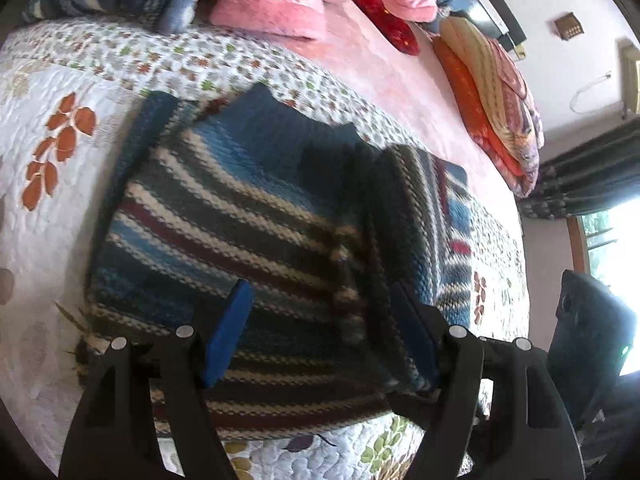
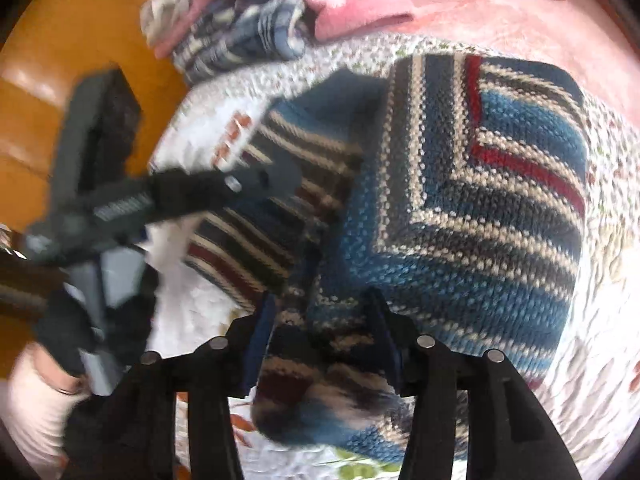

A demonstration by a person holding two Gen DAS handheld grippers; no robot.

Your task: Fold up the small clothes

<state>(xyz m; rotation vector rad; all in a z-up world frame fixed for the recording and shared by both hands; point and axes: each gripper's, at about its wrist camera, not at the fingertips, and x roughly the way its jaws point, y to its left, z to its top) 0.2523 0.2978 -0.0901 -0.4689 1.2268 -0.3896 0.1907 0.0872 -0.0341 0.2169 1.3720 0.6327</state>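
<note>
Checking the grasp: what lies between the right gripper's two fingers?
In the right wrist view, a bunched fold of the striped knit sweater fills the gap between the right gripper fingers; whether they press it is unclear.

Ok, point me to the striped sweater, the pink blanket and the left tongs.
sweater (image 1: 224,216): left wrist view, striped body.
pink blanket (image 1: 280,0): left wrist view, folded front edge.
left tongs (image 1: 320,328): left wrist view, midway between blue pads.

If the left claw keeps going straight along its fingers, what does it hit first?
Most likely the striped knit sweater: it fills the gap ahead of the open left claw, lying on the floral quilt. How far off it lies is unclear.
</note>
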